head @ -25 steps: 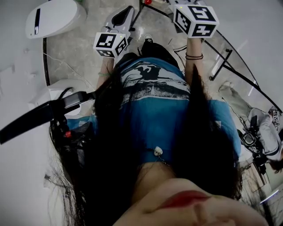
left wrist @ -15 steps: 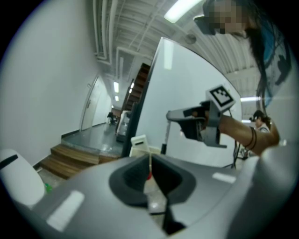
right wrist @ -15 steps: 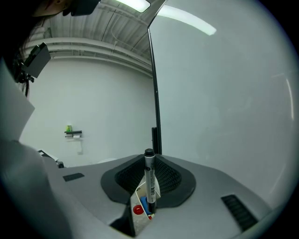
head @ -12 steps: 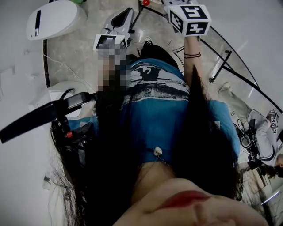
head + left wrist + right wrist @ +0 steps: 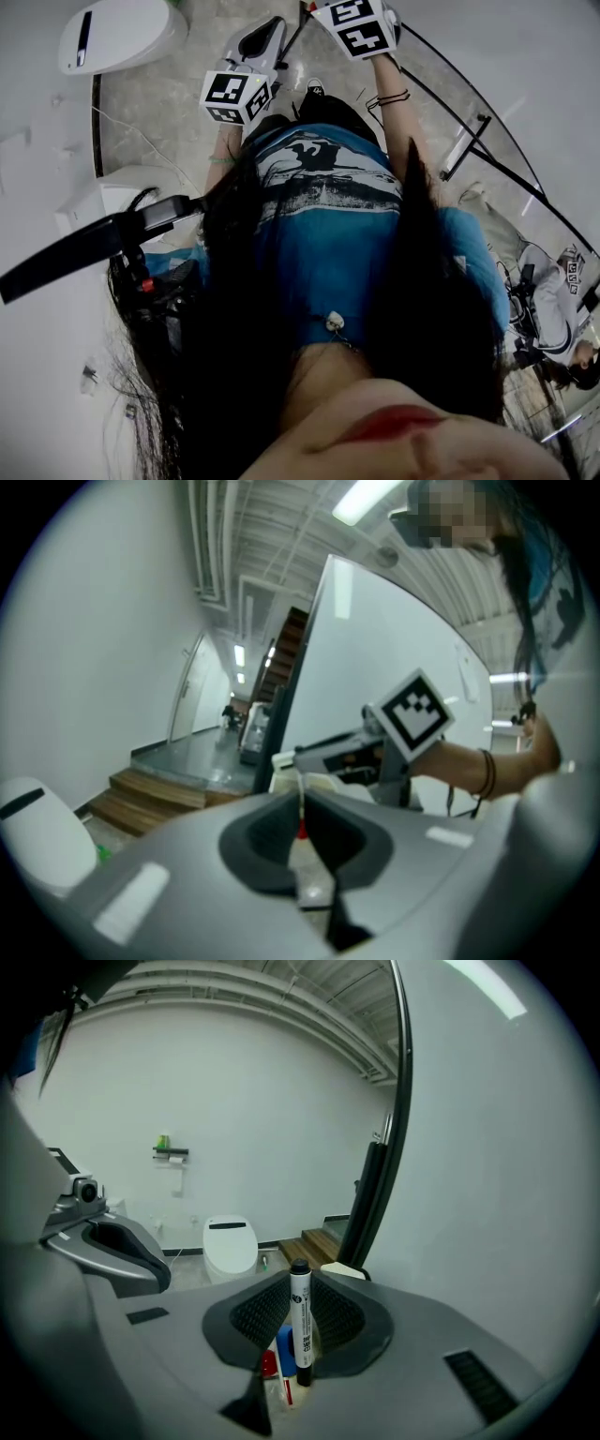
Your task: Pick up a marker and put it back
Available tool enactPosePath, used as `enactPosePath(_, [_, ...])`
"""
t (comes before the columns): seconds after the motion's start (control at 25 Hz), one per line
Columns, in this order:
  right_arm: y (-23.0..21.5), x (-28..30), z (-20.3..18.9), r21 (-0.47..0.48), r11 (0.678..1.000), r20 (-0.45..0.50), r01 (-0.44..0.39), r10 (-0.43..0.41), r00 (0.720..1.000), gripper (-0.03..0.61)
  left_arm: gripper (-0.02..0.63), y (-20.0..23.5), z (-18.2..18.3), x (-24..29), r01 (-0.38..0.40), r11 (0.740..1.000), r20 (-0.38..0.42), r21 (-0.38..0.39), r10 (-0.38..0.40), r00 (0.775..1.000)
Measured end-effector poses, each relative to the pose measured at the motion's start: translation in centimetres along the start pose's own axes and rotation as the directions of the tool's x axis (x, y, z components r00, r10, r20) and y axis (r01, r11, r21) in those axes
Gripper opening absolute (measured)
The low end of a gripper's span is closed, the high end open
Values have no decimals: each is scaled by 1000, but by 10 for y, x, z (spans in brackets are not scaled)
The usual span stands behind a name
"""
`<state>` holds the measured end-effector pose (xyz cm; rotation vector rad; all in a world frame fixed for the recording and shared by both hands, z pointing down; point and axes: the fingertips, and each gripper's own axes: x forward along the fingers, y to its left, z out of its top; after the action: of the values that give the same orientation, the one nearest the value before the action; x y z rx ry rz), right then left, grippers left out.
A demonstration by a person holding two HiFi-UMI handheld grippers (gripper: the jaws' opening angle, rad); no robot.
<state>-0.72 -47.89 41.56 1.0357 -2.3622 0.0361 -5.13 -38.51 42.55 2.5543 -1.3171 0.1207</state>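
Right gripper (image 5: 300,1290), jaws clamped on the marker (image 5: 301,1321), has swung farther from the body, so pick-up looks done; left gripper (image 5: 302,808) jaws closed, empty.

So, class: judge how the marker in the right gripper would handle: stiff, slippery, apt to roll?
Probably stiff: the marker stands straight between the jaws of the right gripper. Its smooth round barrel looks slippery and likely to roll.
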Motion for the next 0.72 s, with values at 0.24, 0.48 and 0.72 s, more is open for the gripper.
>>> enactPosePath(0.24, [13,26,-19,-62,997,-91,-35,29,995,72,2,2,-2,0,-8,1000,-4,-5,8,1000])
enactPosePath(0.48, [18,41,-36,-86,995,-163,-58,44,986,72,2,2,-2,0,-9,1000,-7,-6,9,1000])
enactPosePath(0.72, [22,44,-41,-88,993,-181,-74,57,982,73,2,1,-3,1,-6,1000,-10,-9,6,1000])
